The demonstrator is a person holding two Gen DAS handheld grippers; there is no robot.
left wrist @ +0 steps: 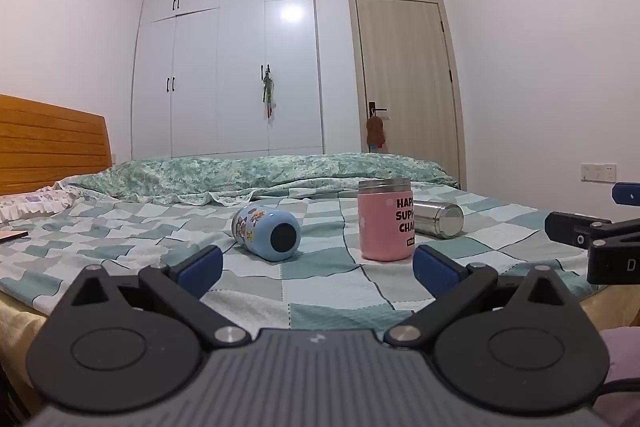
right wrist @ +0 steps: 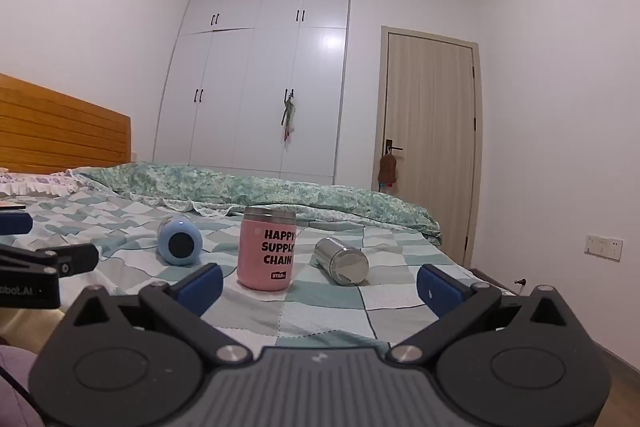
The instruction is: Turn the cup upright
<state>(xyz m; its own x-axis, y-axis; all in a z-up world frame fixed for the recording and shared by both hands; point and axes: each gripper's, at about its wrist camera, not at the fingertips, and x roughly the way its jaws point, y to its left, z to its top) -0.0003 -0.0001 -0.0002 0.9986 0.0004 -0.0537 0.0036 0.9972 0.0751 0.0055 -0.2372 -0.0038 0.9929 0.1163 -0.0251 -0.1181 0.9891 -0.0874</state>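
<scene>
Three cups rest on the checked bedspread (left wrist: 320,283). A light blue cartoon cup (left wrist: 266,233) lies on its side, base toward me; it also shows in the right wrist view (right wrist: 179,241). A pink cup (left wrist: 385,219) with black lettering stands upright, and the right wrist view shows it too (right wrist: 267,247). A steel cup (left wrist: 438,219) lies on its side behind it, also seen in the right wrist view (right wrist: 341,260). My left gripper (left wrist: 318,265) is open and empty, short of the cups. My right gripper (right wrist: 320,281) is open and empty, in front of the pink and steel cups.
A green floral duvet (left wrist: 260,173) is bunched along the bed's far side. A wooden headboard (left wrist: 48,143) stands at the left. A white wardrobe (left wrist: 228,67) and a door (left wrist: 408,87) are behind the bed. The bed's right edge drops to the floor (right wrist: 624,387).
</scene>
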